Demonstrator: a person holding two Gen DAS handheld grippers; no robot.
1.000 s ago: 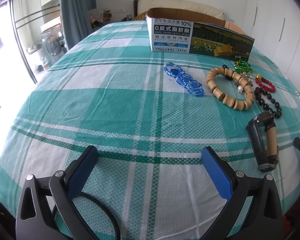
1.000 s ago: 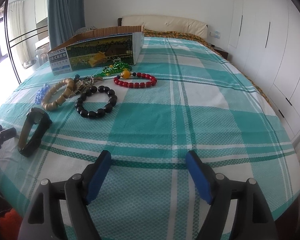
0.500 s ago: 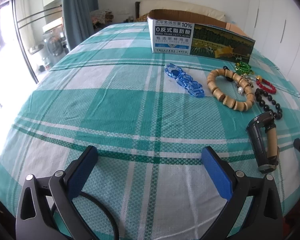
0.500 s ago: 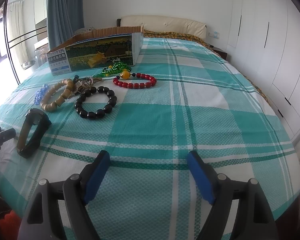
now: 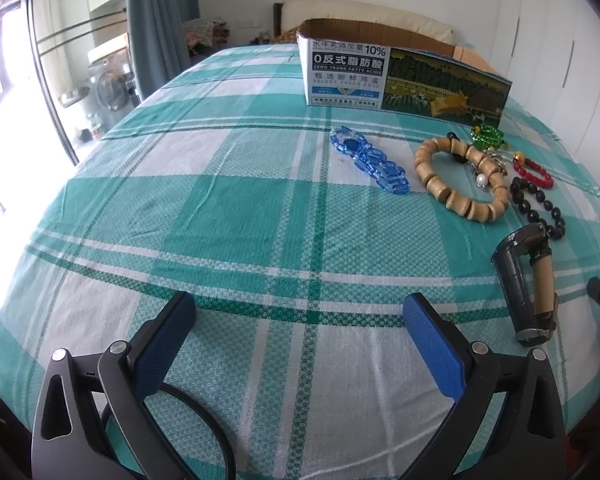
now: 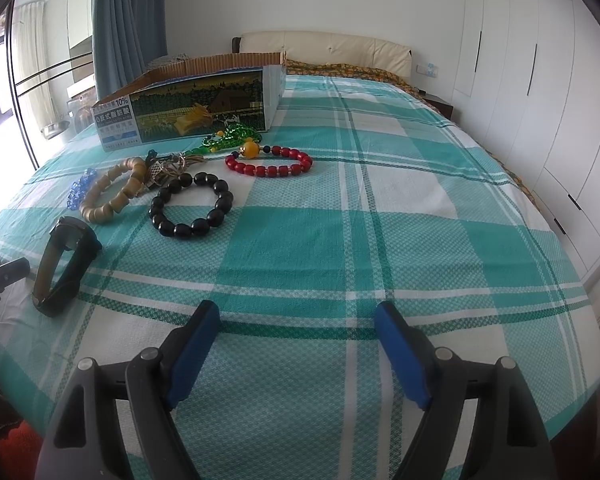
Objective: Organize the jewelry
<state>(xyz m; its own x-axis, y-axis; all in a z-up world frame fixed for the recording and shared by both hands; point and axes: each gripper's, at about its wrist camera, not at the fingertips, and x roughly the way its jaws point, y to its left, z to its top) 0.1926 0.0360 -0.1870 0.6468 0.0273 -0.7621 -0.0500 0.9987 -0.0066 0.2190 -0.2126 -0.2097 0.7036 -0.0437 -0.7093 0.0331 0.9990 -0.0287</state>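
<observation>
Both grippers hang low over a bed spread with a woven sheet (image 5: pixel 228 200) in teal, white and green plaid, its weave showing a fine diamond grain. The left gripper (image 5: pixel 300 316) has its fingers spread wide, flat blue pads (image 5: pixel 432 344) on black frames, nothing between them. The right gripper (image 6: pixel 298 330) is likewise wide apart and holds nothing; its blue pads (image 6: pixel 400 356) are rubbery slabs on dark grey arms.

The jewelry lies loose on the sheet, between the grippers and an open cardboard box (image 6: pixel 196 108) with printed glossy sides and a raw corrugated rim. A blue bracelet (image 5: pixel 370 160) of clear faceted links lies stretched in a strip, apart from the rest. Just beside it is a wooden bracelet (image 5: pixel 456 180) of pale, barrel-shaped beads in a ring. A black bracelet (image 6: pixel 192 210) of round, shiny beads forms a loop next to it. A red bracelet (image 6: pixel 272 164) of short cylindrical beads carries one larger amber ball. Green glass beads (image 6: pixel 230 136) lie tangled close to the box. A small metal charm (image 6: pixel 162 168) with a pearl rests between the wooden and black rings. Nearest the grippers, a watch (image 5: pixel 526 280) lies on its side, its band dark outside and tan inside, curled into an oval.
</observation>
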